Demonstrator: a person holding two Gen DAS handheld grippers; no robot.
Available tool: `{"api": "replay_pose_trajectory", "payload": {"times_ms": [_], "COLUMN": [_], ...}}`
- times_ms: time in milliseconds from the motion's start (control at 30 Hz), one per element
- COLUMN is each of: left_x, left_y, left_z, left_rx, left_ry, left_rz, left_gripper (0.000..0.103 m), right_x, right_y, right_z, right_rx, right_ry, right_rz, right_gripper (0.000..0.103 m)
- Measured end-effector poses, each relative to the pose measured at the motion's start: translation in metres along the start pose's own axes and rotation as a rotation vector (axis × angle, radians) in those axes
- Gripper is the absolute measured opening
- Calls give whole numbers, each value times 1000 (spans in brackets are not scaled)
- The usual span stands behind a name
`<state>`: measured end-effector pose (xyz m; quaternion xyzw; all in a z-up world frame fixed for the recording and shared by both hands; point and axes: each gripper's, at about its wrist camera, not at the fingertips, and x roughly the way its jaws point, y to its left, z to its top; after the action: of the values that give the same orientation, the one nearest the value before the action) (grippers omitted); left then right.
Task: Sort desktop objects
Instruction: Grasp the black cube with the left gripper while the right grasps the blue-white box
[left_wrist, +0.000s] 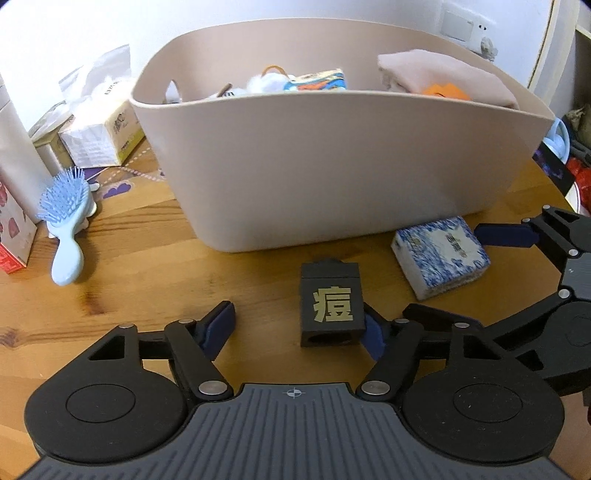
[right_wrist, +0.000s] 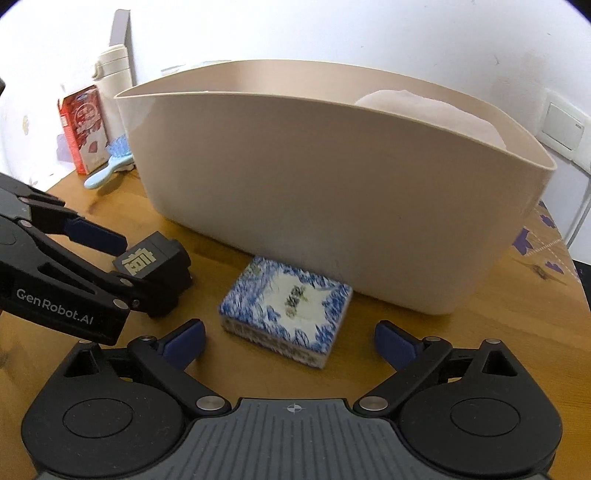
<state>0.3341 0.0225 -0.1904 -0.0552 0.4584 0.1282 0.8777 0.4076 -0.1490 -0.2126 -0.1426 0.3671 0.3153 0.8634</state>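
Spread wide on both grippers, nothing grasped: left gripper (left_wrist: 299, 325) low around black box (left_wrist: 330, 304) with gold character, right pad touching its side; right gripper (right_wrist: 290, 338) just short of blue-and-white box (right_wrist: 286, 308), both boxes on wooden table (left_wrist: 129, 258) before beige bin (left_wrist: 332, 166).

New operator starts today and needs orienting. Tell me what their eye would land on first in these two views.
The big beige tub fills the middle of the wooden table, already heaped with odds and ends. In front of it lie a black box with a gold character between the open left gripper fingers and a blue-and-white patterned box ahead of the open right gripper. A light blue hairbrush lies off to the tub's left.
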Motion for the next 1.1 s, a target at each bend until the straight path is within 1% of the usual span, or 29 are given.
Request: {"api": "replay_pose_trajectory", "payload": {"times_ms": [133,200,333,400,500,533,567,667,800,933,1100], "left_x": [0,1,-3,-3,-3,-3,-3,-5,-8,-13,-21], "left_y": [5,7,7,10,12,13,13,14,16,16,16], "left_z": [2,3,5,5,7,7,7,6,3,0,-5], "left_rx": [-3,-4,-5,-4,-10,-13,-12,-9,-12,-16,-33], "left_ry": [-7,-11,-18,-19,-20,-19,-19,-17,-9,5,11], "left_rz": [2,3,6,8,12,13,13,14,16,22,23], "left_gripper": [63,59,48,45,36,32,32,32,32,32,32], "right_x": [5,8,9,9,8,7,6,5,2,-4,-12], "right_y": [6,9,14,16,15,15,14,15,15,15,12], "right_z": [5,7,11,12,14,15,16,17,16,14,10], "right_rx": [13,17,31,42,71,80,85,86,89,84,115], "right_ry": [-3,-5,-6,-5,0,0,2,15,28,48,59], "right_rz": [-13,-21,-38,-53,-76,-88,-88,-99,-106,-91,-82], "right_gripper": [100,98,93,89,80,73,67,66,65,65,64]}}
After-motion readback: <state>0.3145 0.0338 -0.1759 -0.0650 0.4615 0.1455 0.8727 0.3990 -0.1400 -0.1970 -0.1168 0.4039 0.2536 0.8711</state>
